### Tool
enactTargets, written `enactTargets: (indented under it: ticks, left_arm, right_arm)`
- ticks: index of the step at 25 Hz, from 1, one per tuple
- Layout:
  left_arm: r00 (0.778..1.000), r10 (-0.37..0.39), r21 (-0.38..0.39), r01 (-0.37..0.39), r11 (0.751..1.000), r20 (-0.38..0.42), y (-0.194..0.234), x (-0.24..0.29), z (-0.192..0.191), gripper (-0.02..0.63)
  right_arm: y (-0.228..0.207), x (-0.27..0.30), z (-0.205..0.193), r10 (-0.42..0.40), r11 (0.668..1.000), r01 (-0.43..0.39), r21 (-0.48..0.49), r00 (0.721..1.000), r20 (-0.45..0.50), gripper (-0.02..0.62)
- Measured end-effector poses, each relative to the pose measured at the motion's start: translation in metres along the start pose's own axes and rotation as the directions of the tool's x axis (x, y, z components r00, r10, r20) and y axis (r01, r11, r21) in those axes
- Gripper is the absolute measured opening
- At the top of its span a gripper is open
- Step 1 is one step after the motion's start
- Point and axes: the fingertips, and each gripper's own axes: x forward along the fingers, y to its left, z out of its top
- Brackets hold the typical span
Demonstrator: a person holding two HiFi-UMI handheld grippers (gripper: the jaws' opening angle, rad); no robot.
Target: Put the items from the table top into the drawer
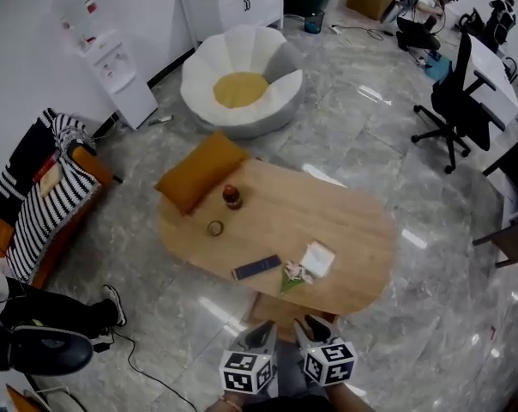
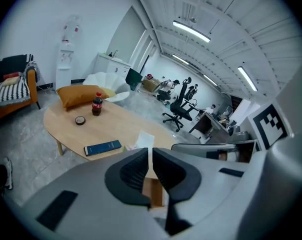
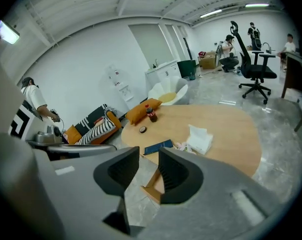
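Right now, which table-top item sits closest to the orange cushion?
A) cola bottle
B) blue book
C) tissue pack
A: the cola bottle stands right next to the orange cushion at the far-left end of the wooden table, while the blue book and the tissue pack lie toward the near edge.
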Motion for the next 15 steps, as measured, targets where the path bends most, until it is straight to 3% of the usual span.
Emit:
enactTargets:
  ticks: [7,15]
  left_arm:
    - [0.997,0.070,-0.048,-0.072,0.996,-0.038,0.026,0.032,-0.009,0.014]
    - [0.993,0.100,-0.057,-0.104,0.993,-0.066,0.049,0.059,-0.014,0.014]
  right_arm:
    - [-0.026,0.038,-0.012,-0.020,0.997,0.024,0.071,0.998,-0.059,0.212]
    - [-0.048,0.082,-0.026,-0.028,0.982,0.044,0.182,0.996,-0.090,0.253]
